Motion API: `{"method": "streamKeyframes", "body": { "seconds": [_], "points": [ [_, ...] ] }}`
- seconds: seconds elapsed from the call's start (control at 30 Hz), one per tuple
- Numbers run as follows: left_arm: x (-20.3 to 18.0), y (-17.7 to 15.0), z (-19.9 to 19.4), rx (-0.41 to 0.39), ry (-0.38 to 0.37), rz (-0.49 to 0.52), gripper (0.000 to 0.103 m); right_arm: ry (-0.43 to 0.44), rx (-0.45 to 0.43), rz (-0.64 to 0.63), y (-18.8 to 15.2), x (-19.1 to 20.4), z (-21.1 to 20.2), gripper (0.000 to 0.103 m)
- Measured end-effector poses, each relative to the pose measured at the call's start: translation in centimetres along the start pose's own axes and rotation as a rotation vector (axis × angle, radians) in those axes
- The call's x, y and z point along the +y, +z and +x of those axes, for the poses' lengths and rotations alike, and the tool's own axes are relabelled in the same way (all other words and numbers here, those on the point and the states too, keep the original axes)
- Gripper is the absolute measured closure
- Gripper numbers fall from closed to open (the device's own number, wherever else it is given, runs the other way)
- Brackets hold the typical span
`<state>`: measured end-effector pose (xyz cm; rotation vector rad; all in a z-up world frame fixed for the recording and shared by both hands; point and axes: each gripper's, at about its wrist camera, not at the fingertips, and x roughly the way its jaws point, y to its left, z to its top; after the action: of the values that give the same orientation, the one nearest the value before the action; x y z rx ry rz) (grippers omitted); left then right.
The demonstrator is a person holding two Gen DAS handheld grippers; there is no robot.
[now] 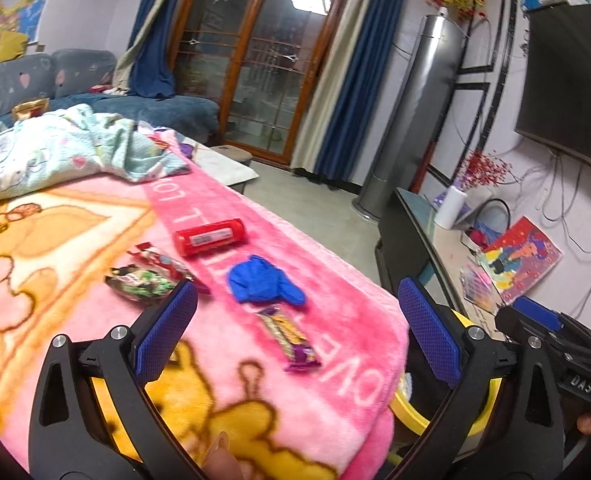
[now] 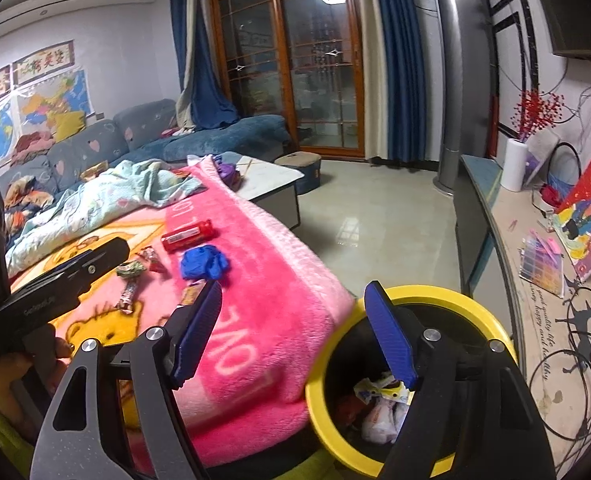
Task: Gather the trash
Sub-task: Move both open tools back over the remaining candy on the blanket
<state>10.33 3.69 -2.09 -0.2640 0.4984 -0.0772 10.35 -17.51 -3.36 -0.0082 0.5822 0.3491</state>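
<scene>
Trash lies on a pink blanket (image 1: 327, 292): a red packet (image 1: 210, 237), a crumpled blue glove (image 1: 262, 280), a purple snack wrapper (image 1: 293, 340), a red-white wrapper (image 1: 163, 262) and a green crumpled wrapper (image 1: 141, 285). My left gripper (image 1: 295, 320) is open and empty, hovering just above the purple wrapper. My right gripper (image 2: 295, 328) is open and empty, above the rim of a yellow trash bin (image 2: 415, 296) that holds several wrappers (image 2: 379, 404). In the right wrist view the red packet (image 2: 189, 235) and blue glove (image 2: 204, 263) show farther off, and the left gripper's body (image 2: 63, 280) is at the left.
A crumpled pale quilt (image 1: 55, 152) lies at the blanket's far end. A blue sofa (image 2: 143, 136) stands behind. A low cabinet (image 2: 535, 320) with papers, a picture and a paper roll (image 2: 514, 164) runs along the right. A tall silver air conditioner (image 2: 463, 72) stands at the back.
</scene>
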Motion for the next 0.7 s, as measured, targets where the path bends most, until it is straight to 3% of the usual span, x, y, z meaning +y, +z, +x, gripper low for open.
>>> {"method": "streamKeyframes", "body": {
  "seconds": [0.7],
  "points": [
    [8.6, 0.4, -0.1, 0.012, 0.147, -0.157, 0.011, 0.101, 0.085, -0.075, -0.1, 7.1, 5.4, 0.032]
  ]
}}
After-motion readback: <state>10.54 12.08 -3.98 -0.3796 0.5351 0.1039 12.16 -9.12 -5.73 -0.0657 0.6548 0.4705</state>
